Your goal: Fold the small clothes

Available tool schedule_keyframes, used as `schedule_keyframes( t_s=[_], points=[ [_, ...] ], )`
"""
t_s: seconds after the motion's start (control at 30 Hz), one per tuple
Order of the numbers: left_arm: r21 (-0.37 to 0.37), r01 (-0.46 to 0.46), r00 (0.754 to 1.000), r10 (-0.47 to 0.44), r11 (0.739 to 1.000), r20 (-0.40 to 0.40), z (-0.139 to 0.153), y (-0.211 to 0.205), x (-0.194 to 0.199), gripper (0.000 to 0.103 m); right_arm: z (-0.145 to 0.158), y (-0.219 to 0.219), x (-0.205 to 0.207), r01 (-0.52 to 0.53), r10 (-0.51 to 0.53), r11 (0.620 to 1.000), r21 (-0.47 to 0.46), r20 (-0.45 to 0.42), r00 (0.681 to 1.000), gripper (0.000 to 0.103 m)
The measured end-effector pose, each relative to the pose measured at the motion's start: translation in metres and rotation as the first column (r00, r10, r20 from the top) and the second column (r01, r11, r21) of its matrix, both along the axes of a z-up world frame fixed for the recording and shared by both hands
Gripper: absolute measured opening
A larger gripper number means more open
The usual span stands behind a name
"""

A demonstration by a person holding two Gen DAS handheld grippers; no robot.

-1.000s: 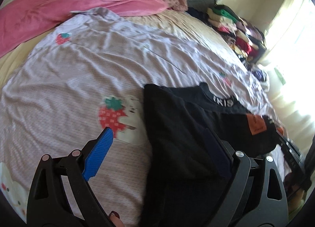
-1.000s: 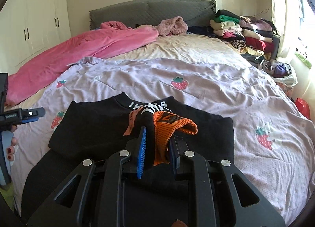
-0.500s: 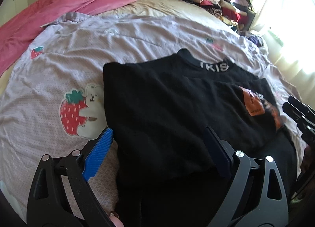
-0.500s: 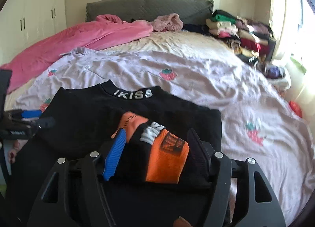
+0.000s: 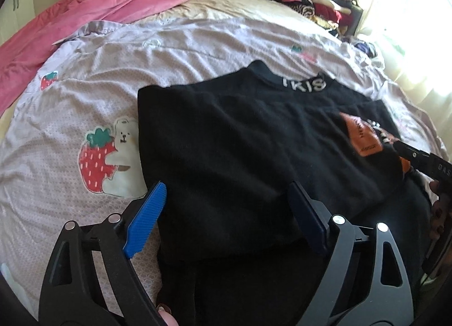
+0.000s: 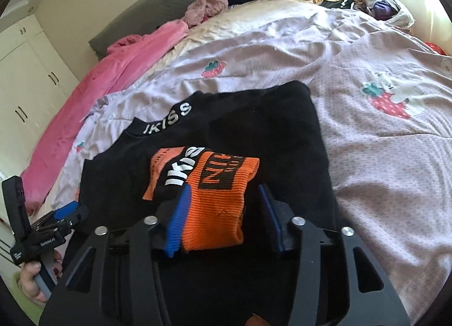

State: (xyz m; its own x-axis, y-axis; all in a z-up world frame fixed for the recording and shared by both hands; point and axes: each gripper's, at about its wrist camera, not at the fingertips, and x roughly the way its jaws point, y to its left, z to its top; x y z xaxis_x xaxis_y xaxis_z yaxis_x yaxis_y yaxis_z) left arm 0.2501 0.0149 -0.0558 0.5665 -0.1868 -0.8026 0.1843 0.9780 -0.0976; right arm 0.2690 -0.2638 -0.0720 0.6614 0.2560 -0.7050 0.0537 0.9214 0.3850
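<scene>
Down the middle of both views lies the black sweater [image 5: 240,139], spread flat on the strawberry-print quilt [image 5: 84,100], collar toward the top of the frame. One sleeve is folded across the body, so its orange cuff [image 6: 217,199] rests on the black knit. The right gripper [image 6: 223,218] straddles that cuff; its jaws have just been closing, though one pad looks clear of it, so probably not pinching. Lower centre of its own view, the left gripper [image 5: 228,213] gapes wide over the near fold, holding nothing, likely lining up the next crease.
</scene>
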Motion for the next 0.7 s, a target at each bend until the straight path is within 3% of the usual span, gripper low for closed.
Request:
schedule_keyframes(
  t_s=[0.1,0.17,0.33,0.47,0.6,0.67,0.7],
  points=[
    [0.002,-0.004,1.000,0.004,1.000,-0.004,-0.002,0.001,0.000,0.080,-0.007,0.008,0.005,-0.018,0.018,1.000,-0.015,-0.014,1.000,0.028],
    [-0.004,-0.006,1.000,0.006,1.000,-0.008,-0.002,0.003,0.001,0.080,0.001,0.016,0.000,-0.026,0.028,0.996,-0.088,0.026,0.999,0.010],
    [-0.022,-0.015,1.000,0.015,1.000,-0.020,-0.004,0.006,0.001,0.080,0.019,0.012,-0.009,-0.001,0.015,0.989,-0.148,0.092,0.996,0.008],
    [-0.012,-0.016,1.000,0.016,1.000,-0.019,-0.005,0.004,0.001,0.080,0.008,0.018,-0.002,-0.006,0.018,0.964,-0.266,0.044,0.999,0.008],
    [-0.015,-0.020,0.999,0.019,1.000,-0.028,-0.006,0.006,0.001,0.081,-0.006,0.015,0.000,0.007,-0.004,0.963,-0.269,0.014,1.000,0.010],
    [-0.022,-0.024,0.999,0.023,0.999,-0.031,-0.005,0.008,0.002,0.081,-0.003,0.014,-0.001,0.021,-0.019,0.962,-0.272,0.012,1.000,0.024],
    [-0.024,-0.028,0.999,0.027,0.999,-0.030,-0.004,0.008,0.002,0.081,0.000,0.011,-0.003,0.029,-0.024,0.964,-0.263,0.019,1.000,0.025]
  ],
)
